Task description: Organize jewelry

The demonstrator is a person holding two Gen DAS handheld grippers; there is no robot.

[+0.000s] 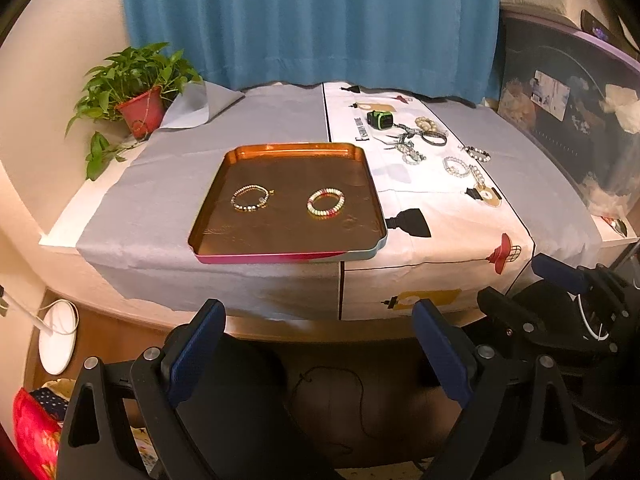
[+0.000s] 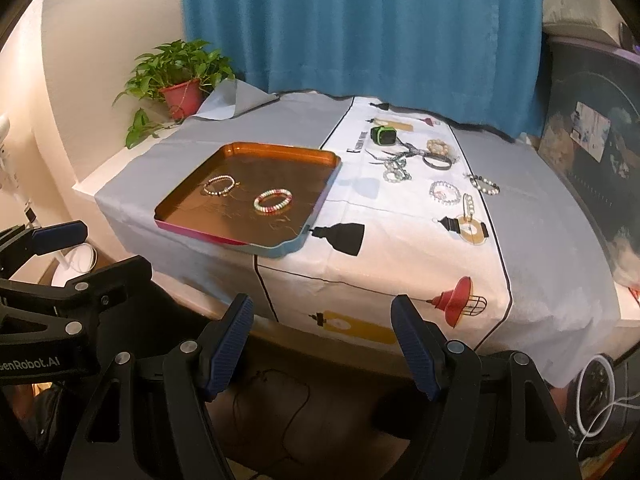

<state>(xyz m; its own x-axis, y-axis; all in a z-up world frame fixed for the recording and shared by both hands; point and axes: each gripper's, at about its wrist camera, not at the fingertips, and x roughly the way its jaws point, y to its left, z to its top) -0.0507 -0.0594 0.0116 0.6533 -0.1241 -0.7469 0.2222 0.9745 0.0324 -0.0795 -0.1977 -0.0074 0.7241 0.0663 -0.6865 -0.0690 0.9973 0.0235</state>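
**Two bracelets in the tray, both grippers empty short of the table**

Left wrist view: the left gripper (image 1: 320,344) hangs before the table edge, its fingers spread apart with nothing between them. Beyond it the copper tray (image 1: 288,256) holds a gold bead bracelet (image 1: 251,198) and, to that one's right, a red-and-white bracelet (image 1: 325,203). Right of the tray, loose jewelry (image 1: 436,148) and a green watch (image 1: 380,119) lie on the printed cloth (image 1: 440,224). A potted plant (image 1: 138,88) stands left of and behind the tray.

Right wrist view: the right gripper (image 2: 322,344) is likewise released and empty, below the table edge. The tray sits ahead to its left; nothing blocks the way to it.
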